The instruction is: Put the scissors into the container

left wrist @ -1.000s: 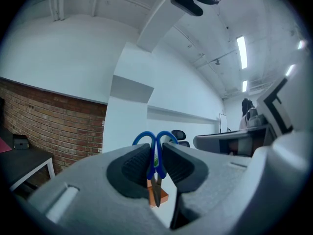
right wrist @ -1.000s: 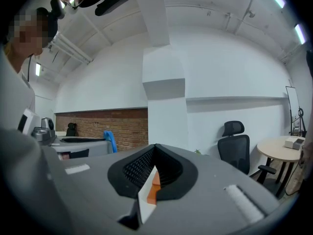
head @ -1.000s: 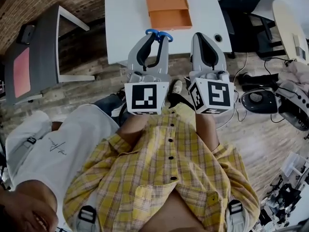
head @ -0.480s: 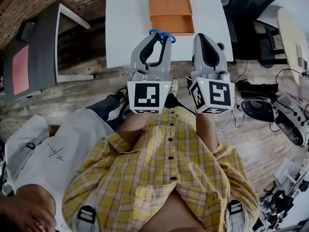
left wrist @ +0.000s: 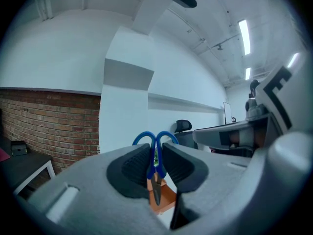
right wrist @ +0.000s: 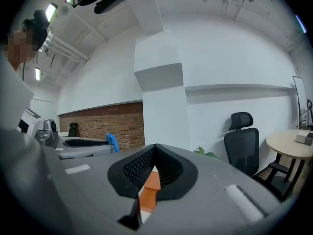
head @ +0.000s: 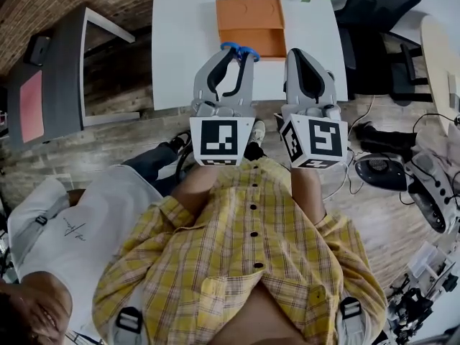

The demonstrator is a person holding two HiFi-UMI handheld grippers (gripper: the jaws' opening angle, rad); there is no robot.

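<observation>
Left gripper view: scissors [left wrist: 156,179] clamped inside left claw [left wrist: 155,161], loops protruding.

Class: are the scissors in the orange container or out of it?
Out: the scissors are clamped between the left gripper's jaws, not lying inside the container.

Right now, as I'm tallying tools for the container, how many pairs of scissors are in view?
1. The blue-handled scissors are clamped in the left gripper, near the orange container on the white table. Others may be hidden from these views.
</observation>
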